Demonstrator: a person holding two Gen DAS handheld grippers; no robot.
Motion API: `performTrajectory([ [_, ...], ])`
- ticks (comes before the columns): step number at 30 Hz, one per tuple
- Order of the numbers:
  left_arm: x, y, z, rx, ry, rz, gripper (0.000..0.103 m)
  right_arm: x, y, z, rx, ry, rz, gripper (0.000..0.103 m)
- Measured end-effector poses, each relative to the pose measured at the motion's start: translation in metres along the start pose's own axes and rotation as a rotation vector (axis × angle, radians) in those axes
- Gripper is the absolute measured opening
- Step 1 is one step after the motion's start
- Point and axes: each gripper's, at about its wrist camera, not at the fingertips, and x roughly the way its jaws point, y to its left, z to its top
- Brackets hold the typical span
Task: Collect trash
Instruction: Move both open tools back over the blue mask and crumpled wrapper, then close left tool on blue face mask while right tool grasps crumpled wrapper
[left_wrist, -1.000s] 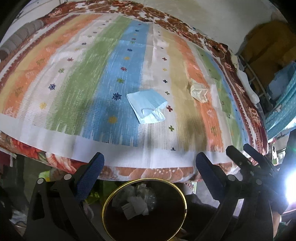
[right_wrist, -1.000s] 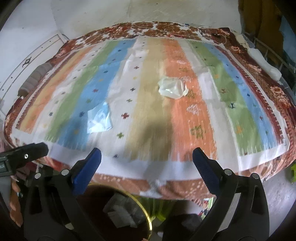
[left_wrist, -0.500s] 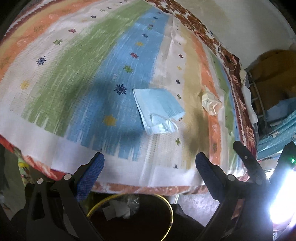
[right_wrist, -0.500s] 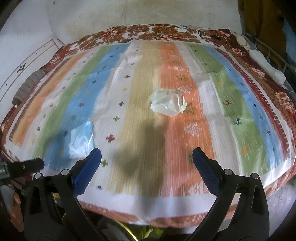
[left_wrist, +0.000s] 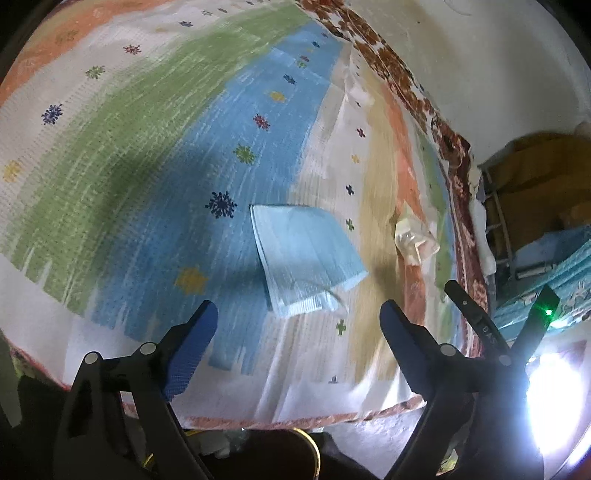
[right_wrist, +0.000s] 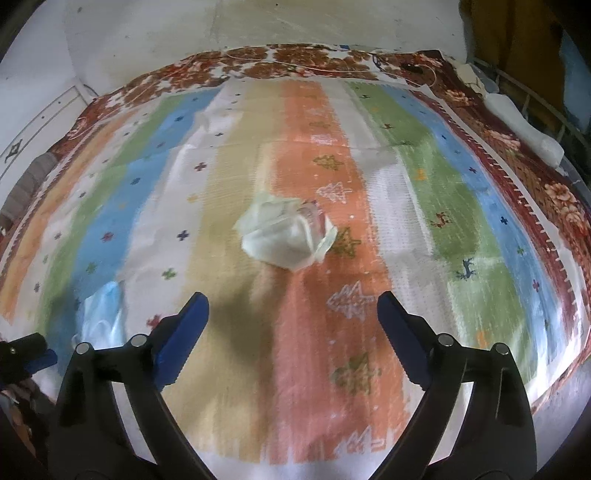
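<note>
— How do I stand over the striped cloth (right_wrist: 413, 206)?

— I have both tools tilted steeply down; my left gripper (left_wrist: 297, 325) gapes wide with nothing between the pads, its jaws just closing a little; my right gripper (right_wrist: 291, 314) likewise.

— What trash do I count?

— Two pieces: one blue mask (left_wrist: 306, 254), just ahead of the left fingertips; one crumpled clear wrapper (right_wrist: 286, 234), ahead of the right, apart from both.
</note>
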Motion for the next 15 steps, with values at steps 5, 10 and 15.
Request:
performTrajectory([
  [5,0.015,0.006,0.000,-0.018,0.009,-0.012,0.079,0.015,-0.004,0.004,0.001,0.006,-0.013,0.077],
  [10,0.029,0.018,-0.008,-0.073,-0.018,-0.056,0.078,0.029,-0.002,0.009,0.002,0.001,-0.021,0.067],
  [15,0.033,0.017,-0.010,-0.080,-0.045,-0.112,0.071,0.044,-0.001,0.016,-0.013,-0.027,-0.056,0.052],
])
